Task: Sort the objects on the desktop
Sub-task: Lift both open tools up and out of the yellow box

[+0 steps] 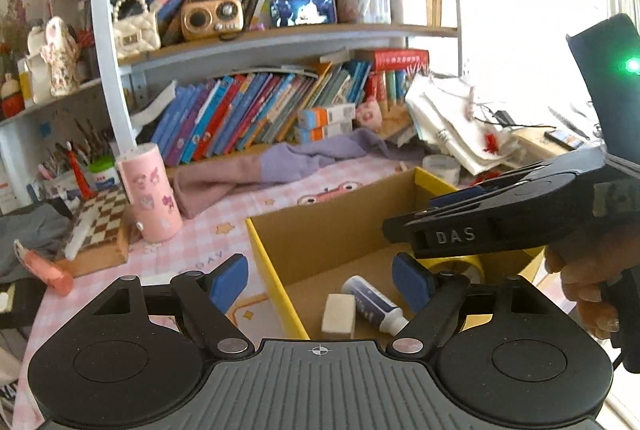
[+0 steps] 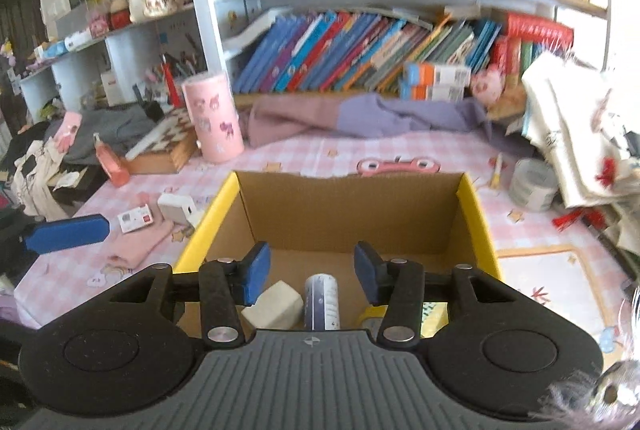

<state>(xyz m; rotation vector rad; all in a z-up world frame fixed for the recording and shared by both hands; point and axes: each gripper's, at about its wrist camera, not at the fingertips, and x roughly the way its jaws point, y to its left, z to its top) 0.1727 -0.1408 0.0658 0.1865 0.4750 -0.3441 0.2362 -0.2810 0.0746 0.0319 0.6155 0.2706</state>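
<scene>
A cardboard box with yellow sides stands on the pink checked desk. Inside lie a white eraser block, a dark blue tube with a white cap and a yellow tape roll. My left gripper is open and empty, straddling the box's left wall. My right gripper is open and empty above the box's near end; it shows side-on in the left wrist view.
A pink cylinder, a chessboard box and a pink tube lie left of the box. A small card, a white charger and a grey tape roll sit on the desk. Bookshelves stand behind.
</scene>
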